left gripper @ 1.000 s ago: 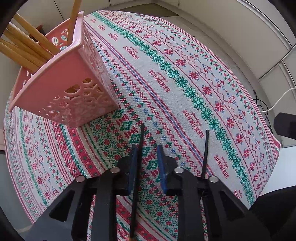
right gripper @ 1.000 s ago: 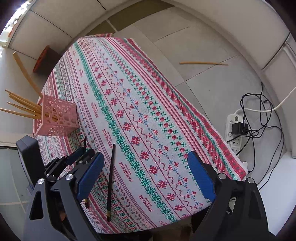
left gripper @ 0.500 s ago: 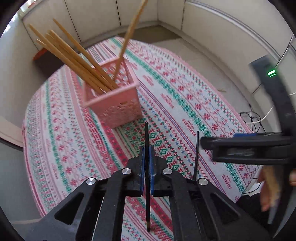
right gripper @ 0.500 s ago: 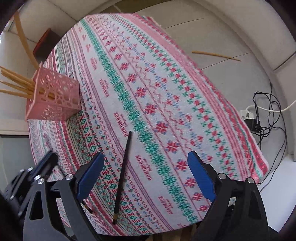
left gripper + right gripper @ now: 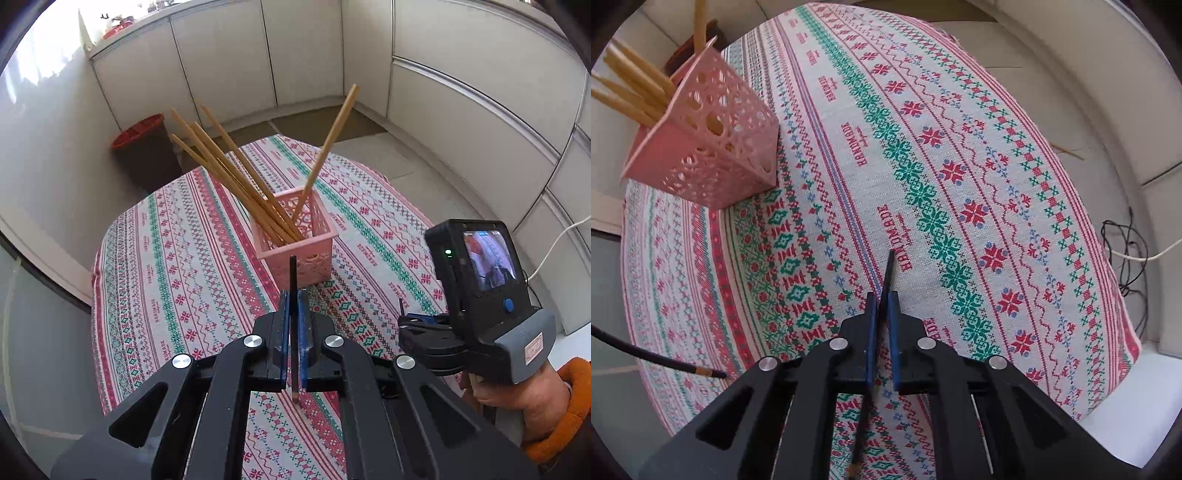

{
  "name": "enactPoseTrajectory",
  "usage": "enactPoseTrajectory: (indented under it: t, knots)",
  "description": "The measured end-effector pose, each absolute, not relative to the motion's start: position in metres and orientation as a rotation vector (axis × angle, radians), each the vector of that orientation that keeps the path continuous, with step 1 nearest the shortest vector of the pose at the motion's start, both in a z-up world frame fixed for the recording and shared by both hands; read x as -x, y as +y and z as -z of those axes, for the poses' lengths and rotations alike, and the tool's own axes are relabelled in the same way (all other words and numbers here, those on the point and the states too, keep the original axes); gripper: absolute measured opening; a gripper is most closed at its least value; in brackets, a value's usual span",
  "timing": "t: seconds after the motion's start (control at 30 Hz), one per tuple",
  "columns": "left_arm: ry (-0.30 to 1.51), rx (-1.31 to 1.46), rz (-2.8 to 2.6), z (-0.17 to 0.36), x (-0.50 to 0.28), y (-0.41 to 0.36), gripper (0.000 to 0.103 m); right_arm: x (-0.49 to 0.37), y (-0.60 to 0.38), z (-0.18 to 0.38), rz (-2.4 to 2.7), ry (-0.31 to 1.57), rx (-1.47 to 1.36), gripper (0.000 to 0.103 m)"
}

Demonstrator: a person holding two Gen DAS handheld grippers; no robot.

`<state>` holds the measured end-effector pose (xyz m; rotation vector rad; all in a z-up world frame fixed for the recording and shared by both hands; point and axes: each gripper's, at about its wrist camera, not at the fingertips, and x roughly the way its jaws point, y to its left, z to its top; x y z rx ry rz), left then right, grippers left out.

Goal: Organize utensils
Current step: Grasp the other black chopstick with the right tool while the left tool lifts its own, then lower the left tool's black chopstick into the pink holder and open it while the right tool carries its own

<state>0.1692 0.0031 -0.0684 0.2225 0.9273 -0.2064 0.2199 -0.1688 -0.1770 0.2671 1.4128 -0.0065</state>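
Two black chopsticks are in play, one per gripper. The left gripper (image 5: 293, 314) has its fingers (image 5: 283, 325) pressed narrow on a black chopstick (image 5: 293, 280), which points up toward the pink basket (image 5: 306, 258) of wooden chopsticks (image 5: 236, 173) on the worktop (image 5: 177, 236). The right gripper (image 5: 882, 325) has its fingers (image 5: 894, 328) nearly together around the second black chopstick (image 5: 886, 277), which lies against the cloth. Whether they pinch it is hard to make out; its lower end is partly hidden by the frame.
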Motion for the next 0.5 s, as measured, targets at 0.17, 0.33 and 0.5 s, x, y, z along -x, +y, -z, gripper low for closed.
enactPoseTrajectory:
  t: [0.17,0.33,0.5]
  knots:
    - [0.899,-0.204,0.206,0.061,-0.166,0.006,0.003,-0.211,-0.19,0.136,-0.027,1.303,-0.291,0.005]
    - [0.879,-0.194,0.207,0.056,-0.163,0.003,0.003,-0.194,-0.215,0.088,-0.067,1.183,-0.319,0.005]
    - [0.837,-0.158,0.253,0.037,-0.159,0.0,0.003,-0.188,-0.232,0.043,-0.081,1.064,-0.346,0.005]
